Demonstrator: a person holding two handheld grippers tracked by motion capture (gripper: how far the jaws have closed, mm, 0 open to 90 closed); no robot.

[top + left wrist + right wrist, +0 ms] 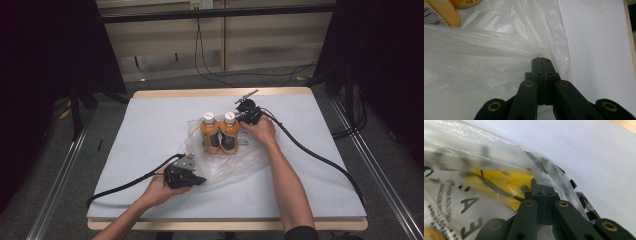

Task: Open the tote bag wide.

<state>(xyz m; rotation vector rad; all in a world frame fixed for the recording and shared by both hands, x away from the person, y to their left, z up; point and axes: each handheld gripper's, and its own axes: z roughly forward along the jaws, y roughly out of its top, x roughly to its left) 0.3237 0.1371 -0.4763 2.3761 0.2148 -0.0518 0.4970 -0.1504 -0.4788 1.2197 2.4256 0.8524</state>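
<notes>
Two orange bottles (220, 134) with white caps stand side by side on a clear plastic bag (227, 162) in the middle of the table. My left gripper (200, 180) sits at the bag's near edge, its jaws shut on the film (499, 47). My right gripper (243, 118) is beside the right bottle at the bag's far right edge. In the right gripper view its jaws are shut on a printed fold of the bag (499, 170), with yellow label showing through.
A white mat (150, 130) covers the wooden table, whose edge (220, 93) shows at the back. Black cables (320, 155) trail from both grippers across the mat. Dark stands and floor cables lie beyond the table.
</notes>
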